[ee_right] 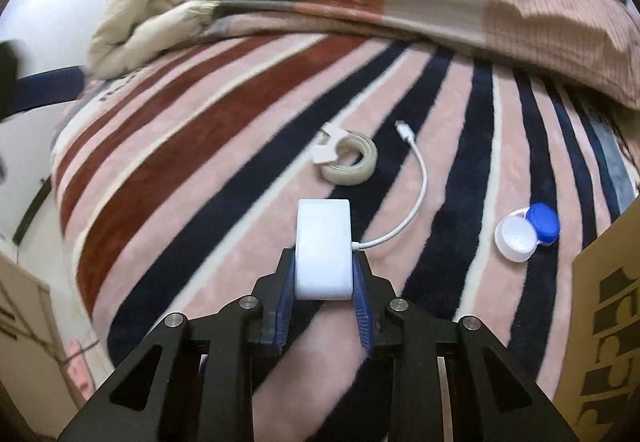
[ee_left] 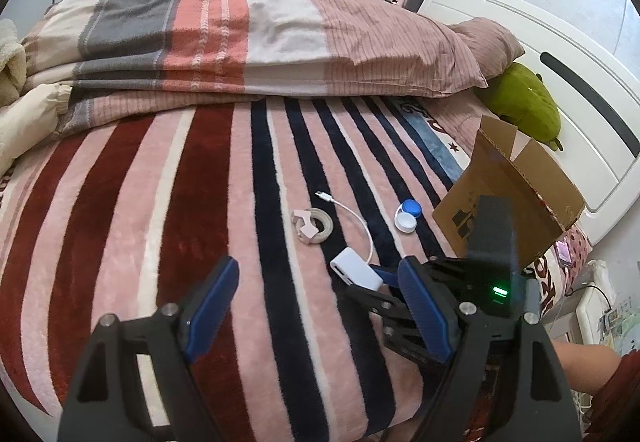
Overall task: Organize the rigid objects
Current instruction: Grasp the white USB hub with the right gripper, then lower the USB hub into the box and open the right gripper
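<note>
My right gripper (ee_right: pixel 323 278) is shut on a white adapter box (ee_right: pixel 323 248) with a white cable (ee_right: pixel 418 186), holding it just above the striped blanket; it also shows in the left wrist view (ee_left: pixel 355 267). A tape roll with a pink clip (ee_right: pixel 348 160) lies beyond it, also seen in the left wrist view (ee_left: pixel 313 225). A blue and white lens case (ee_right: pixel 526 230) lies open to the right, in the left wrist view too (ee_left: pixel 407 215). A cardboard box (ee_left: pixel 516 198) stands at the right. My left gripper (ee_left: pixel 316 292) is open and empty above the blanket.
A folded quilt (ee_left: pixel 248 30) and pillow (ee_left: pixel 492 42) lie across the far side of the bed. A green plush toy (ee_left: pixel 524 102) leans on the white headboard (ee_left: pixel 580 114). A cream blanket (ee_right: pixel 132 18) is bunched at the far left.
</note>
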### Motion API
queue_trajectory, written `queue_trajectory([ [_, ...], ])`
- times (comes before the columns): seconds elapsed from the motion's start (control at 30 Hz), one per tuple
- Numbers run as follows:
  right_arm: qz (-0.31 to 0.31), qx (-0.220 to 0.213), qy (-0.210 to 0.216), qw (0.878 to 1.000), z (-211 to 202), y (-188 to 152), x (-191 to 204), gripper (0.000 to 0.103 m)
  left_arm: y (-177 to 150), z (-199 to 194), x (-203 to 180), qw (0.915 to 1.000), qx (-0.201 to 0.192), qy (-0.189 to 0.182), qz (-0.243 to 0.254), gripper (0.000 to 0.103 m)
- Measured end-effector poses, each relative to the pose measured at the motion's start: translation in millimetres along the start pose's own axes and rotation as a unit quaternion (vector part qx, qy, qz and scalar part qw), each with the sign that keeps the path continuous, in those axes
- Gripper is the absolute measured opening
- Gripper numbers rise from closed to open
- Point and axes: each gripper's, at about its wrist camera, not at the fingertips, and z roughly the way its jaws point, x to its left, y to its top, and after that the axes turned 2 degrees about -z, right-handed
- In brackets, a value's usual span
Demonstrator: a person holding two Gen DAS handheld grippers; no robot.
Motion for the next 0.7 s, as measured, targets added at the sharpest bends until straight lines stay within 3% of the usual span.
queue_trajectory([
  [0.27,-0.068,-0.085,0.032,0.994,-90.1,15.2,19.5,0.022,14.3,-1.4,-37.9,0.9974,-0.007,-0.067,0.026,0.076],
  [0.43,-0.083,-0.128,0.031,0.988,-138.4,25.6,16.8,0.022,34.1,-6.2,-69.3,0.9915,-0.017,-0.124,0.038,0.043],
  [0.5,-0.073,-0.137,0.027,0.987,-153.8,25.8,5.7,0.022,42.4,-6.3,-84.5,0.9884,-0.018,-0.143,0.048,0.036],
  [0.7,-0.038,-0.154,0.009,0.987,-187.7,12.5,-39.4,0.022,64.4,16.0,-150.0,0.9813,-0.002,-0.168,0.093,0.034],
])
